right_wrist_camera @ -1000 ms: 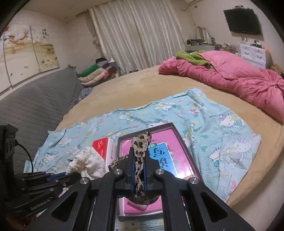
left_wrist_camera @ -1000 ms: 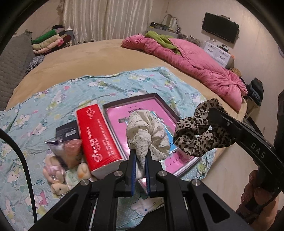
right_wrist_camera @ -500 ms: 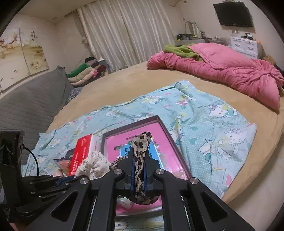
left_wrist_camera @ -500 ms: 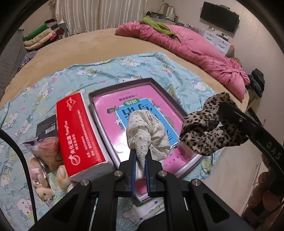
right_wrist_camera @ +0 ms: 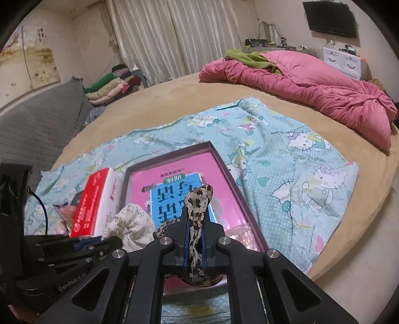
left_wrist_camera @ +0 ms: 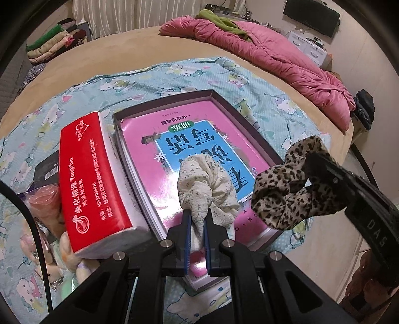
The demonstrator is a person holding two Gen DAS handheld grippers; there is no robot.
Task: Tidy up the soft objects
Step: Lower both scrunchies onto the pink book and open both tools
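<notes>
Home bedroom. Round bed point(right_wrist_camera: 174, 99) fills the frame; pink quilt point(right_wrist_camera: 311, 84) at 2 o'clock, curtains point(right_wrist_camera: 169, 37) at 12, wall television point(right_wrist_camera: 329, 18) and white drawers point(right_wrist_camera: 344, 62) at 1.

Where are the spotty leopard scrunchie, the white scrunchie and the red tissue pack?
leopard scrunchie point(left_wrist_camera: 286, 194), left wrist view, its bunched front fold.
white scrunchie point(left_wrist_camera: 207, 184), left wrist view, its puffy middle.
red tissue pack point(left_wrist_camera: 87, 174), left wrist view, its red top face.

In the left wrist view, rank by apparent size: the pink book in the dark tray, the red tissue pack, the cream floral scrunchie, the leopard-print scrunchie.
1. Pink book in the dark tray
2. Red tissue pack
3. Leopard-print scrunchie and cream floral scrunchie: look alike, and both hang nearer the camera, so I won't rank them.
</notes>
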